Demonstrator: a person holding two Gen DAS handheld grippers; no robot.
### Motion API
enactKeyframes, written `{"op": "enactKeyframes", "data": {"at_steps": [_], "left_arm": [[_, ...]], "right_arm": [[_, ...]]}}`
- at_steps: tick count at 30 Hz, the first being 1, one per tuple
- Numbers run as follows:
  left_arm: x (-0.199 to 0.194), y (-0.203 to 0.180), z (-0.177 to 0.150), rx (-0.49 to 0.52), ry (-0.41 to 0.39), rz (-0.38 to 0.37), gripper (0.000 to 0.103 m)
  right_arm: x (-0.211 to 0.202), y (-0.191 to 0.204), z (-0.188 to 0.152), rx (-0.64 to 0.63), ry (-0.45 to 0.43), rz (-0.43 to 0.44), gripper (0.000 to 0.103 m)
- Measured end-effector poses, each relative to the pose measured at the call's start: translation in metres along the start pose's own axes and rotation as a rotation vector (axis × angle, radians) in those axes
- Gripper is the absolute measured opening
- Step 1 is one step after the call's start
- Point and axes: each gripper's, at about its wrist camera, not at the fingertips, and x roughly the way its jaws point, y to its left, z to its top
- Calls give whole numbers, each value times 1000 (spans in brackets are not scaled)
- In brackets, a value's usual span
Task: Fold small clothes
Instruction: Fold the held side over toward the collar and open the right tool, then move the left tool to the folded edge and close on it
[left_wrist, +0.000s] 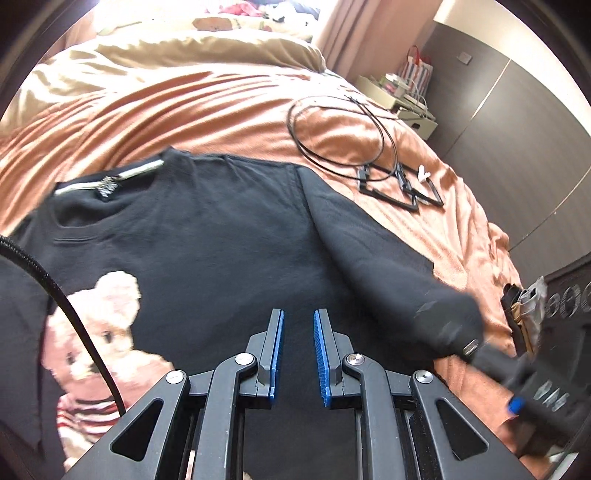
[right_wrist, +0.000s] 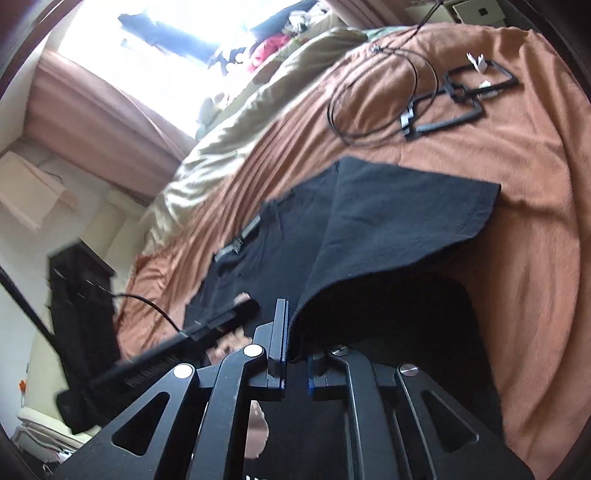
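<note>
A black sweatshirt (left_wrist: 221, 236) with a teddy bear print (left_wrist: 96, 343) lies flat on the orange bedspread (left_wrist: 221, 110), collar toward the pillows. My left gripper (left_wrist: 298, 354) is open and empty, hovering over the middle of the shirt body. My right gripper (right_wrist: 295, 332) is shut on the shirt's sleeve (right_wrist: 388, 229) and lifts it, the fabric draping over its right finger. In the left wrist view the raised sleeve (left_wrist: 388, 266) runs down to the right gripper (left_wrist: 476, 347) at the lower right.
A looped black cable (left_wrist: 340, 136) and two black square frames (left_wrist: 402, 188) lie on the bed beyond the shirt. Beige pillows (left_wrist: 184, 48) are at the head. A bedside shelf (left_wrist: 402, 99) and dark wardrobe (left_wrist: 517, 129) stand to the right.
</note>
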Motion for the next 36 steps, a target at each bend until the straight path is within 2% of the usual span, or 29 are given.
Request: {"op": "enactKeyframes", "data": {"at_steps": [2, 4, 5, 6, 12, 18, 25, 34, 36], "left_arm": [[-10, 5, -1, -11, -6, 5, 18], [-21, 8, -1, -19, -12, 10, 18], [-24, 8, -1, -19, -16, 13, 18], [-27, 8, -2, -19, -19, 14, 18], [-35, -7, -4, 7, -13, -4, 18], [-20, -35, -5, 63, 10, -29, 18], [18, -73, -2, 137, 62, -51, 18], [75, -117, 13, 213, 118, -74, 20], [87, -126, 16, 233, 128, -73, 28]], "right_arm": [[4, -2, -5, 24, 44, 1, 15], [-2, -8, -10, 43, 43, 3, 36], [-8, -12, -11, 54, 34, -5, 52], [-13, -16, -13, 67, 20, -5, 56], [-53, -44, -17, 120, -42, -33, 56], [-87, -64, -13, 129, -103, -89, 56], [-105, -83, -15, 168, -159, -126, 56], [-124, -105, -18, 212, -188, -139, 46], [-125, -106, -21, 222, -189, -143, 45]]}}
